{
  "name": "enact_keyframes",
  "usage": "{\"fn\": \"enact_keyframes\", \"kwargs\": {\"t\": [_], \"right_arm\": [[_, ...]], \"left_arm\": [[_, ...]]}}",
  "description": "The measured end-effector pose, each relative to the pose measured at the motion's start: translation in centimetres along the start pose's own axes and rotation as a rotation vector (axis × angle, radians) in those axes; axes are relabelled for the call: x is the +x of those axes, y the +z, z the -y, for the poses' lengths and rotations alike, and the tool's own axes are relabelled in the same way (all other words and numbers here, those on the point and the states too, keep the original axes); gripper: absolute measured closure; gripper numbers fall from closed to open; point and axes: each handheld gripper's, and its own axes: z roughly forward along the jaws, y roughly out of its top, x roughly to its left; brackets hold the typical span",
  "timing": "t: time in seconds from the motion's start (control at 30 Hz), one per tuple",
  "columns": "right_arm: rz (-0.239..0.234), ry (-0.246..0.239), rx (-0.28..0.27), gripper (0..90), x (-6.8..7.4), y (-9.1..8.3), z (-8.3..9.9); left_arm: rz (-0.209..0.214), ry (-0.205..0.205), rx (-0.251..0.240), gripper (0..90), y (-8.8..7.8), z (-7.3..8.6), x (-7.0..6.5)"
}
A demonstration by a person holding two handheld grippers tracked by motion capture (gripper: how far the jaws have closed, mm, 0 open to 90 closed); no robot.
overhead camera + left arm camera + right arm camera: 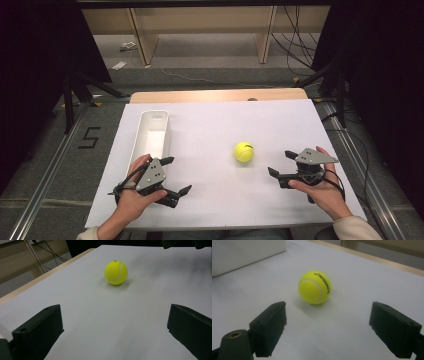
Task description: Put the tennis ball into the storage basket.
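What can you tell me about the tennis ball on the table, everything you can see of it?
The tennis ball is bright yellow-green and fuzzy like felt, with a curved white seam and small black printed lettering on one side. It looks whole and round. It rests alone on the white table surface, right of the white bin, casting a soft shadow. Nothing grips or touches it; both tongs sit open, apart from it.

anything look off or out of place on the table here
Nothing stands out. The tennis ball sits intact on the white table, the white bin stands upright, and nothing is spilled or damaged.
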Motion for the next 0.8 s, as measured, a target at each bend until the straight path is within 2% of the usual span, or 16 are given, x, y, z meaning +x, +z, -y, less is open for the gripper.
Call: {"fn": "enact_keyframes", "kwargs": {"t": [0.43,0.63,0.8], "right_arm": [[0.029,-0.004,0.002,14.8,0.1,0.3,-0.2],[0.039,0.001,0.006,12.6,0.2,1.1,-0.5],[0.038,-0.016,0.014,10.3,0.4,1.9,-0.9]], "left_arm": [[0.002,0.011,-0.003,0.0,-0.1,-0.1,-0.1],[0.001,0.014,-0.004,0.0,-0.1,-0.1,-0.1],[0.006,0.017,-0.003,0.0,-0.1,-0.1,-0.2]]}}
